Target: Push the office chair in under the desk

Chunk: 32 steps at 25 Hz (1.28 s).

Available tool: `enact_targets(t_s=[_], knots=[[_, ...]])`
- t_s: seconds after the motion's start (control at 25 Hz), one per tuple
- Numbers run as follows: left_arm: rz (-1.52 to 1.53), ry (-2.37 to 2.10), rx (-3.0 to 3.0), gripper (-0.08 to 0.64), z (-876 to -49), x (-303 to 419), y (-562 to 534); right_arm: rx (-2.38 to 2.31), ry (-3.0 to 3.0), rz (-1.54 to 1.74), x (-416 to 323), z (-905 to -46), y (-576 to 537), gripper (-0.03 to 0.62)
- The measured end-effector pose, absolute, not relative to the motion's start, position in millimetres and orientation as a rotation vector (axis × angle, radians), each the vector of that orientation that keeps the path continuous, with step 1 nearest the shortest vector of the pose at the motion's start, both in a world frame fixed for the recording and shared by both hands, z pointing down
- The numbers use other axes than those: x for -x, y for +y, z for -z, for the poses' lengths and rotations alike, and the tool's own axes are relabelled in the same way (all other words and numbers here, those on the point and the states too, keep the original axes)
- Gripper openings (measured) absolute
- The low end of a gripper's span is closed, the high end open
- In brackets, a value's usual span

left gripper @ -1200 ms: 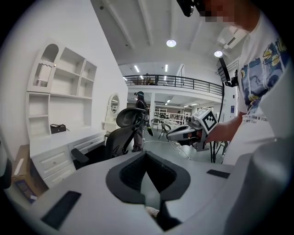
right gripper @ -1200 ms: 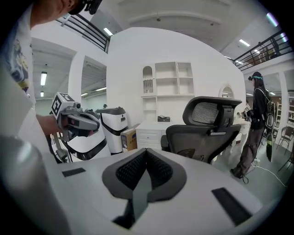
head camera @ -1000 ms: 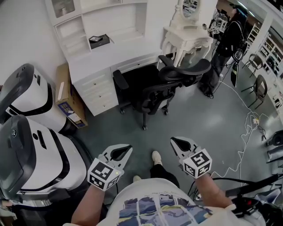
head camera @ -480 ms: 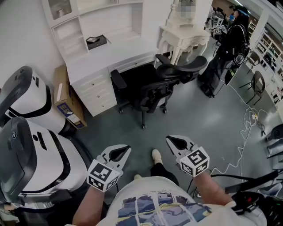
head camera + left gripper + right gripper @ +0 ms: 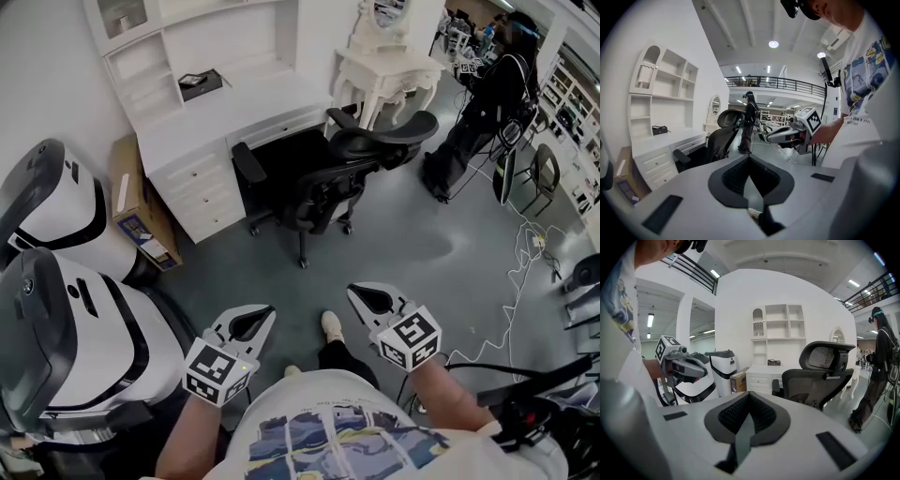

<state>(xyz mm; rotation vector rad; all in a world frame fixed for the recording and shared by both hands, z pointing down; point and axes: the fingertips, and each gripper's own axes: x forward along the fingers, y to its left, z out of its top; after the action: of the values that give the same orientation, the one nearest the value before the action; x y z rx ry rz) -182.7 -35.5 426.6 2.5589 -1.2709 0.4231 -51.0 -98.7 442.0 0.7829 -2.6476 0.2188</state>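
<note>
The black office chair [image 5: 337, 178] stands on the grey floor in front of the white desk [image 5: 234, 112], its seat partly in the knee opening and its mesh back turned toward me. Both grippers are held low near my body, well short of the chair. My left gripper [image 5: 270, 309] is shut and holds nothing. My right gripper [image 5: 351, 290] is also shut and holds nothing. The left gripper view shows its joined jaws [image 5: 749, 157] with the chair [image 5: 719, 140] beyond. In the right gripper view the jaws [image 5: 749, 394] point toward the chair back [image 5: 820, 378].
Two large white machines [image 5: 66, 319] stand at my left, with a cardboard box [image 5: 141, 220] beside the desk drawers. A white ornate table [image 5: 384, 70] and a standing person [image 5: 487, 103] are at the back right. Cables [image 5: 525, 272] trail over the floor on the right.
My right gripper has drifted a little forward toward the chair. The left gripper and the chair stand as before.
</note>
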Motion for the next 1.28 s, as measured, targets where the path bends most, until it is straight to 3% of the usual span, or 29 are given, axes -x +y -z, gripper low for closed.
enact_targets(t_s=[1.28], knots=[[-0.455, -1.234, -2.56, 0.014, -431, 181, -29, -0.723, -2.656, -0.186, 66, -443, -88, 0.025]])
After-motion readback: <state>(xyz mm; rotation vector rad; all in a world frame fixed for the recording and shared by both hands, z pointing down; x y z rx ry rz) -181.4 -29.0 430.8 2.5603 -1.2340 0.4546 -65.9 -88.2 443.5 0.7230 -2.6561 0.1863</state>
